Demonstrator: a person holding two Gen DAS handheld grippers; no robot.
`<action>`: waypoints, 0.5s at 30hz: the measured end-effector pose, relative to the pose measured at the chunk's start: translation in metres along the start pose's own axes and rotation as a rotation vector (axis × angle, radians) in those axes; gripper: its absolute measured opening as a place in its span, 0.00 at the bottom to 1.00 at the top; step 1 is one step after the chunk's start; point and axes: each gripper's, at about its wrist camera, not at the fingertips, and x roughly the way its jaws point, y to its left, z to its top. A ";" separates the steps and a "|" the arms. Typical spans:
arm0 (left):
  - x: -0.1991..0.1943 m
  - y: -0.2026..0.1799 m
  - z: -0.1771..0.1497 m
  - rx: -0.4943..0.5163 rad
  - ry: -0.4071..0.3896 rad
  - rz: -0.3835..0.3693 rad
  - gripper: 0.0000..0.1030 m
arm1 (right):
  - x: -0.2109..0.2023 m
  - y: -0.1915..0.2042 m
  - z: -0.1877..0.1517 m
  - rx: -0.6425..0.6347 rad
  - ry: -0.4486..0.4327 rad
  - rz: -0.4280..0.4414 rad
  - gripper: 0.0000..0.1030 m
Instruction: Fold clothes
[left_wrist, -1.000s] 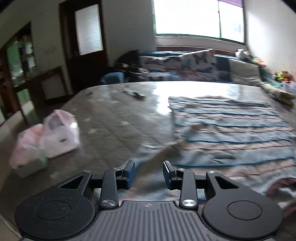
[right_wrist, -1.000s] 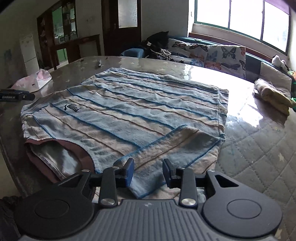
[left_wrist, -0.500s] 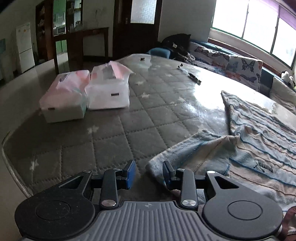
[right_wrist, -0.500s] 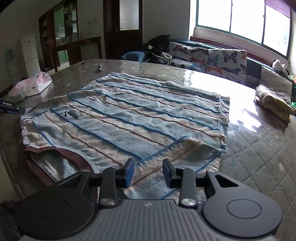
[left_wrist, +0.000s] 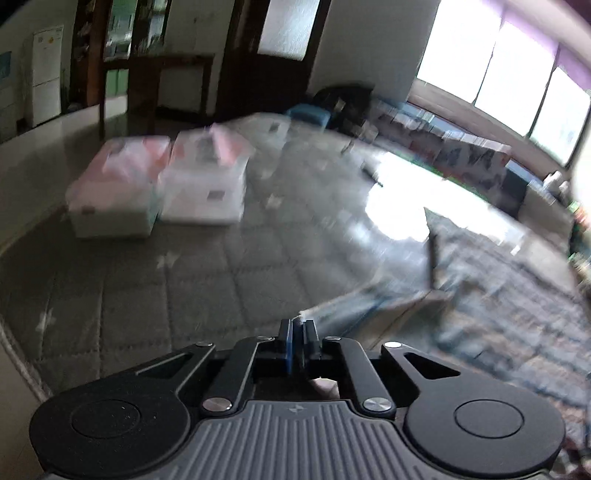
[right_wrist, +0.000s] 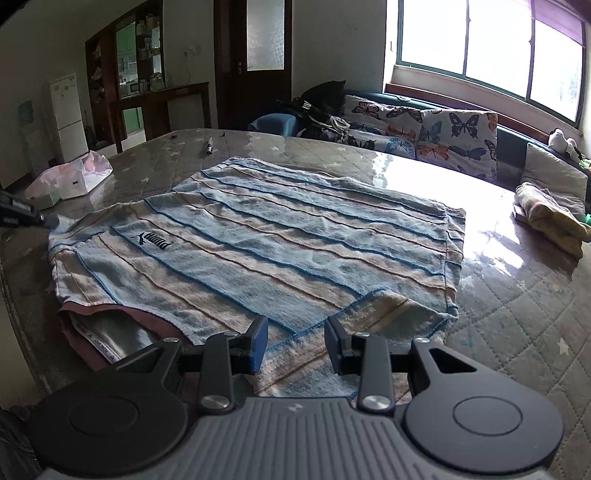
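Note:
A blue and beige striped shirt (right_wrist: 288, 243) with a black logo lies flat on the quilted table (right_wrist: 524, 332). In the left wrist view my left gripper (left_wrist: 298, 325) is shut on the shirt's left sleeve (left_wrist: 354, 306), which stretches away to the right toward the shirt's body (left_wrist: 517, 295); this view is motion-blurred. The left gripper also shows at the left edge of the right wrist view (right_wrist: 22, 216). My right gripper (right_wrist: 295, 341) is open, its jaws either side of the right sleeve (right_wrist: 354, 317) just above the cloth.
Two white and pink tissue packs (left_wrist: 159, 188) sit on the table's left part. A pen (right_wrist: 209, 144) lies at the far side. A folded yellowish garment (right_wrist: 550, 218) lies at the right. A sofa with butterfly cushions (right_wrist: 436, 129) stands behind the table.
My left gripper has closed on the left sleeve and is moving with it. My right gripper has stayed open and edged forward over the right sleeve.

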 end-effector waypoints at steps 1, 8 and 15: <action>-0.006 -0.004 0.001 0.013 -0.025 -0.028 0.05 | -0.001 0.000 0.000 0.002 -0.003 -0.001 0.32; -0.027 -0.059 -0.002 0.183 -0.088 -0.293 0.05 | -0.002 0.001 0.003 0.005 -0.018 0.002 0.32; -0.008 -0.109 -0.028 0.366 0.055 -0.468 0.08 | -0.003 0.003 0.006 -0.009 -0.018 0.011 0.33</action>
